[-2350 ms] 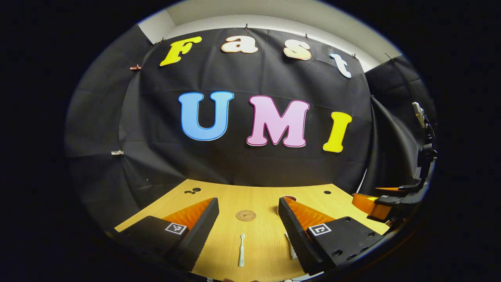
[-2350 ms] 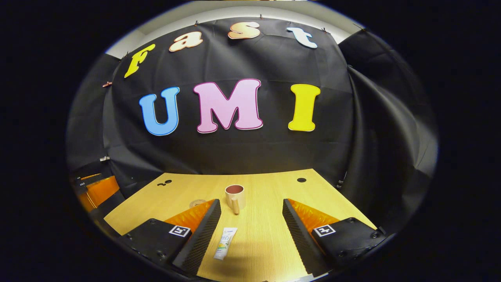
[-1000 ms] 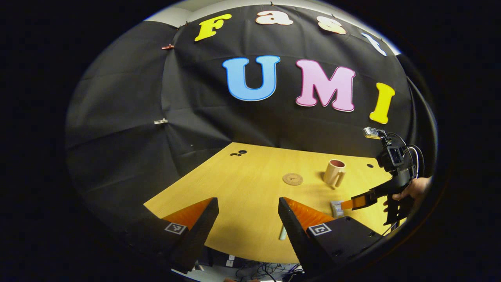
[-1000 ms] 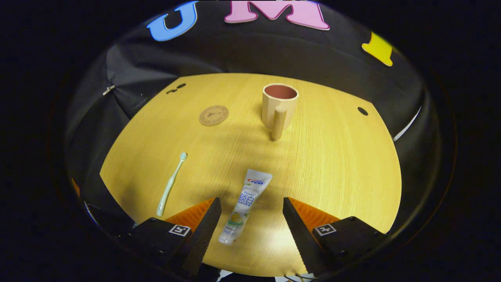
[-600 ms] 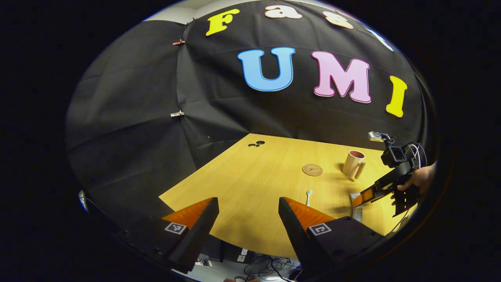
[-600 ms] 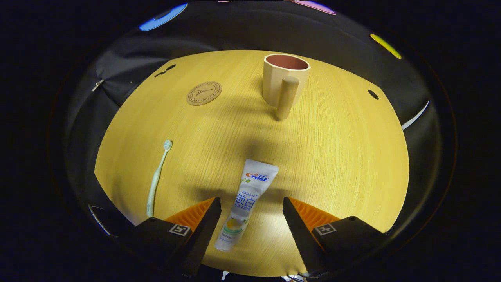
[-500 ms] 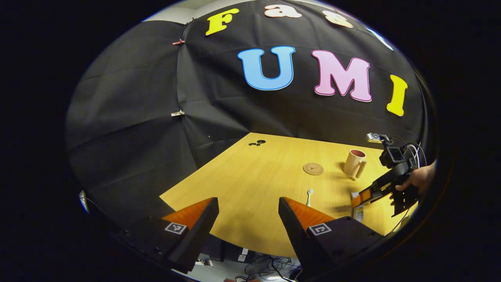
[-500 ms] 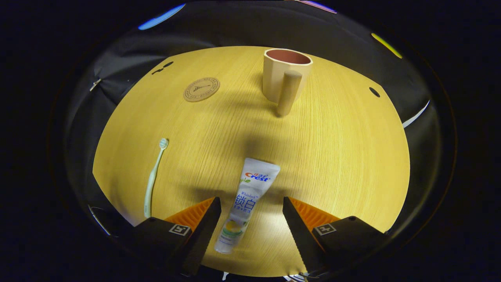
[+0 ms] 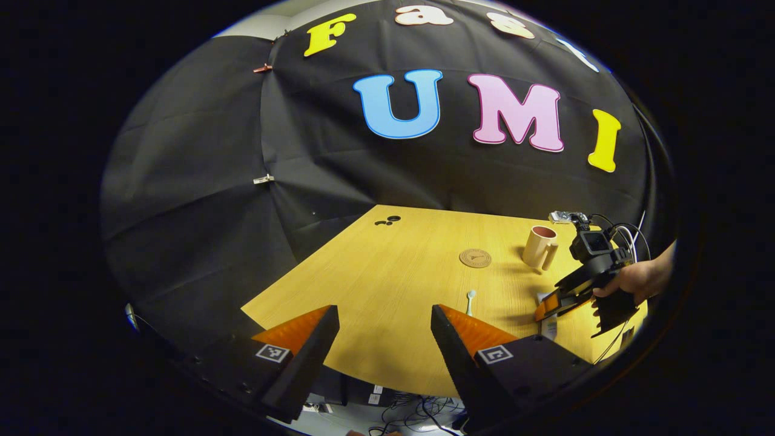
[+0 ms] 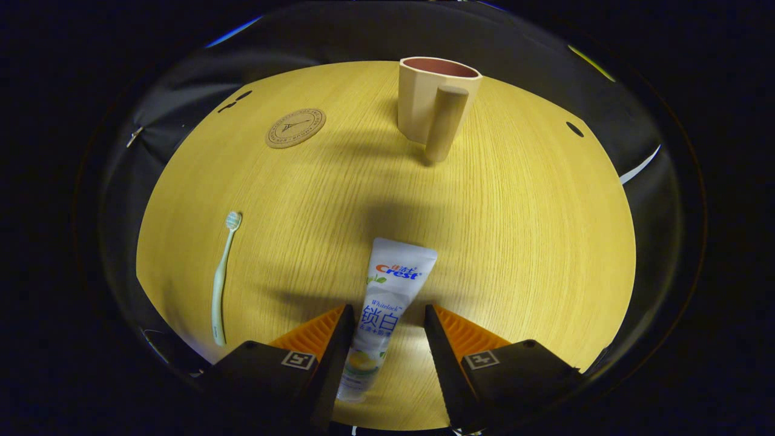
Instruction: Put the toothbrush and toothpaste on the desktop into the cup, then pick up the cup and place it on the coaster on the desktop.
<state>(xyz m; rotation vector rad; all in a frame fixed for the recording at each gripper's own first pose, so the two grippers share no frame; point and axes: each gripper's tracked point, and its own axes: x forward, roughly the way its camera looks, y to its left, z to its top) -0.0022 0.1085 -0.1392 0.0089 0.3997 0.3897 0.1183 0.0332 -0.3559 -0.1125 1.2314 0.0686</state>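
Two fingers of my right gripper (image 10: 384,339) straddle the toothpaste (image 10: 387,300) flat on the worktop (image 10: 514,230), not yet clamped; a skewed squeeze could squirt it sideways.

Bright desktop, dim booth around it, strong fisheye bend.

We see the wooden desktop (image 10: 514,230) lit from above and sharp in the right gripper view, its edges bowed into a curve. Soft dark shadows fall beside the cup (image 10: 437,106) and above the toothpaste (image 10: 387,303). In the left gripper view the black cloth wall (image 9: 200,181) takes little light, and things near the right edge look small and squeezed.
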